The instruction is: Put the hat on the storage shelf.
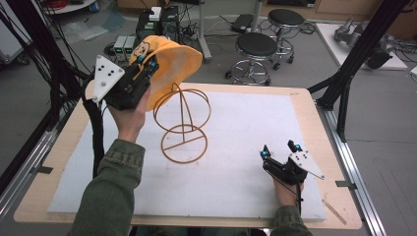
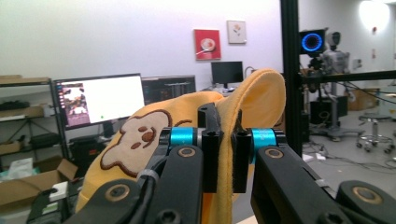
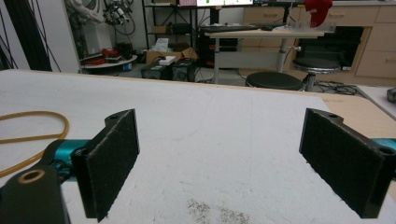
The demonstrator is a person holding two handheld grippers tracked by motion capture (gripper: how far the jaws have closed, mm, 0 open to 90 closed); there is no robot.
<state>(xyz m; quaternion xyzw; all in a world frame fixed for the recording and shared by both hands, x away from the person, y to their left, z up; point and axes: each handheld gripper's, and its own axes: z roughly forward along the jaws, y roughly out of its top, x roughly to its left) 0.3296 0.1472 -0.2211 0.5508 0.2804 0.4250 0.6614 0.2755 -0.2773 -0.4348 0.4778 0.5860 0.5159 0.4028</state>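
Observation:
My left gripper [image 1: 147, 65] is raised above the table's left rear part, shut on the edge of a yellow cap [image 1: 172, 64] that carries a brown bear face. In the left gripper view the cap's fabric [image 2: 261, 93] is pinched between the two black pads and rises beyond them. Just right of and below the cap stands a wire hat stand [image 1: 183, 123] of orange rings, its base ring on the white mat. My right gripper [image 1: 279, 150] rests low at the front right, jaws wide open with nothing between the pads [image 3: 112, 158]. The stand's base ring [image 3: 28, 126] shows at the left.
A white mat [image 1: 246, 132] covers most of the wooden table [image 1: 314, 128]. Black frame posts [image 1: 359, 54] stand at the right rear and cables hang at the left. Two stools [image 1: 255, 49] stand on the floor behind the table.

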